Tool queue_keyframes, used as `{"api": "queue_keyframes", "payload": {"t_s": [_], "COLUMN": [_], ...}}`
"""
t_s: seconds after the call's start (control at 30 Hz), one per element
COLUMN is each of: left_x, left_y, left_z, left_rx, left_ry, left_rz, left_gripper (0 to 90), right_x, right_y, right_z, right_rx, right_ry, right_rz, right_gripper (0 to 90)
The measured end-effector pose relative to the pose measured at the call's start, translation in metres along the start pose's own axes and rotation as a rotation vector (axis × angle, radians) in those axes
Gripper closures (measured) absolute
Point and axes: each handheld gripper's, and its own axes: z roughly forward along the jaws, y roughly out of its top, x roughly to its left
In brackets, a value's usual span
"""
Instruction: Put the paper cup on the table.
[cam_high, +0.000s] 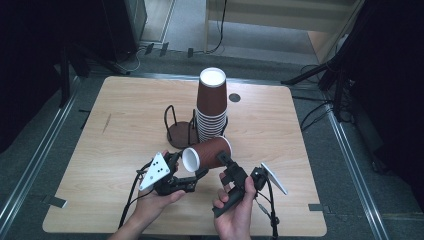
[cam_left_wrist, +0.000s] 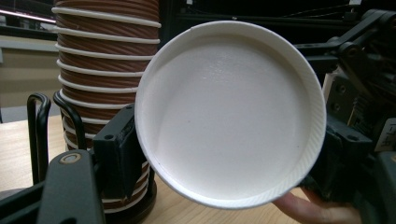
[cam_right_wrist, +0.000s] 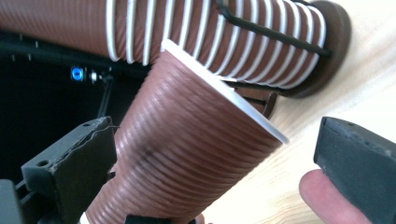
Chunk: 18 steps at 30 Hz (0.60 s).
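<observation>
One brown ribbed paper cup lies on its side in the air just in front of the cup stack. Its white bottom faces my left gripper, whose jaws press the base end from both sides, shut on it. My right gripper straddles the cup's brown wall and is open: one pad touches the cup, while the other pad stands apart from it. The white-lipped mouth points toward the stack.
A tall stack of upside-down brown cups stands in a black wire holder at the table's middle, close behind the held cup. Beside the stack, the holder's left ring is empty. The wooden table is bare on its left and right.
</observation>
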Motion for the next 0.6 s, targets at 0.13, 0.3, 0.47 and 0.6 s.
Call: {"api": "queue_keyframes", "payload": {"t_s": [0.13, 0.3, 0.47, 0.6], "left_x": [-0.002, -0.004, -0.005, -0.007], "left_y": [-0.002, -0.004, -0.004, -0.007], "left_z": [0.001, 0.003, 0.003, 0.004], "left_rx": [-0.001, 0.001, 0.001, -0.004], "left_ry": [-0.005, -0.008, -0.009, -0.007], "left_rz": [0.012, 0.031, 0.041, 0.062], "left_gripper": [23.7, 23.6, 23.6, 23.7], "right_x": [-0.006, -0.007, -0.007, -0.008], "right_y": [-0.003, -0.006, -0.005, -0.003], "right_z": [0.001, 0.007, 0.012, 0.015], "right_rx": [-0.002, 0.009, 0.022, 0.03], "right_ry": [0.028, 0.076, 0.082, 0.09], "right_rz": [0.093, 0.156, 0.205, 0.237], "right_gripper": [0.0, 0.0, 0.0, 0.0]}}
